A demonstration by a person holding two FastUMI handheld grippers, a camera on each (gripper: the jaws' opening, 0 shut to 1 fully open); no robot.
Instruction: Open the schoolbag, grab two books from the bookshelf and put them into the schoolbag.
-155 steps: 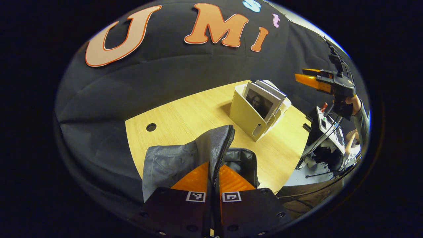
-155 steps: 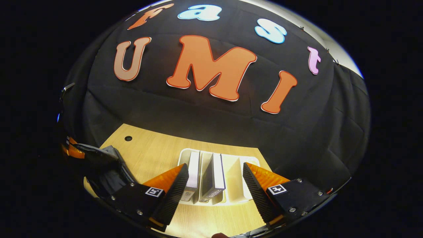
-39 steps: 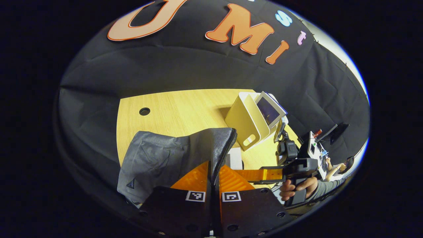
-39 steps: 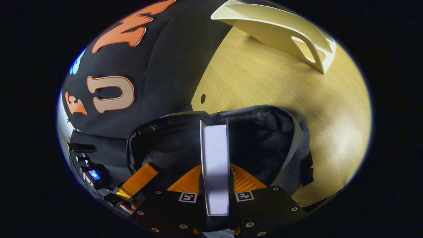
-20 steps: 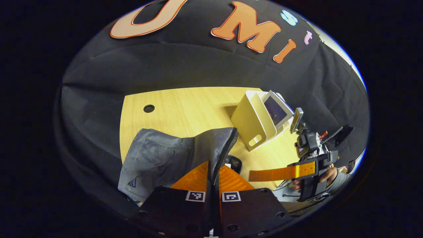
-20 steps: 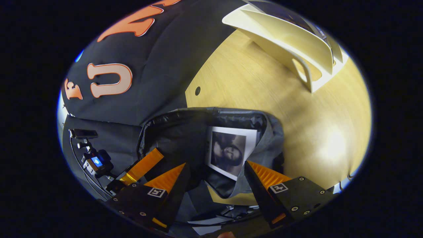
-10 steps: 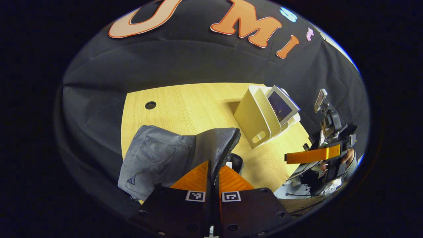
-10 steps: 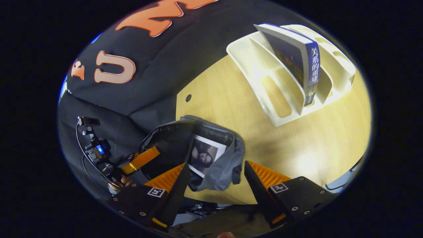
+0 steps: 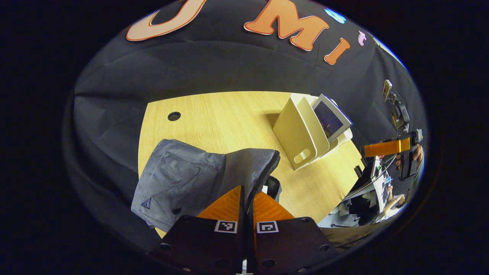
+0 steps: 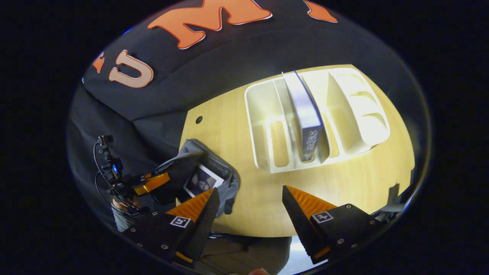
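Book (image 10: 201, 181) inside schoolbag (image 10: 225, 179), right gripper view.

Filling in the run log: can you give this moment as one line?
left gripper: shut on schoolbag flap | right gripper: open, empty | portrait book: in schoolbag | blue book: in bookshelf | step: fetch second book

Light wood table (image 10: 344, 183) w/ grey schoolbag (image 10: 225, 183) near front edge, cream bookshelf (image 10: 344, 114) further back, apart.

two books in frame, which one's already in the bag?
The book with the portrait cover, lying inside the open schoolbag. The blue book stands upright in a middle slot of the bookshelf.
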